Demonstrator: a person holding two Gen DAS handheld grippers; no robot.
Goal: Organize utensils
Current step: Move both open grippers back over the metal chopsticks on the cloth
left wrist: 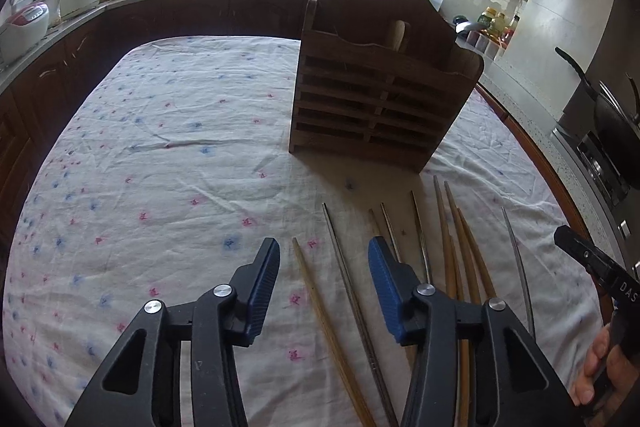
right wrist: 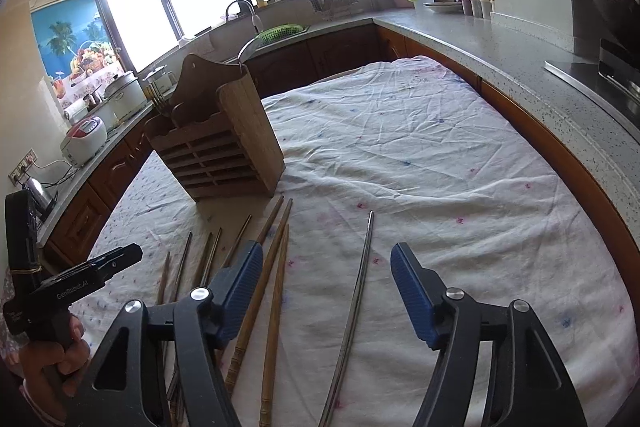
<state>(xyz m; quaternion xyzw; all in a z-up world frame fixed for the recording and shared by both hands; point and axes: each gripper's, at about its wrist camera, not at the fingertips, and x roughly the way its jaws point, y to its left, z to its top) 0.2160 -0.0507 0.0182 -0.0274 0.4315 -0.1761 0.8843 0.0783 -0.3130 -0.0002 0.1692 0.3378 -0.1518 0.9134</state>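
Step in hand: picking a first stick off the cloth, as judged; none lifted yet
Doing it well: best to settle on one stick lying apart; close across its middle, not the tapered tip; lift level, then tip it upright over a slot of the holder
Left claw (left wrist: 323, 281): wide open, holding nothing; poised over a pale wooden chopstick (left wrist: 320, 301) and a thin metal one (left wrist: 347, 279)
Right claw (right wrist: 325, 285): wide open, empty; a lone metal chopstick (right wrist: 357, 291) lying between its fingers, the likeliest target
Chopsticks: a loose fan on the flowered cloth (left wrist: 160, 155); wooden ones tan, metal ones thin and grey; tips toward the holder
Holder (left wrist: 380, 83): slatted wooden box, upright, just beyond the tips; something pale already standing inside
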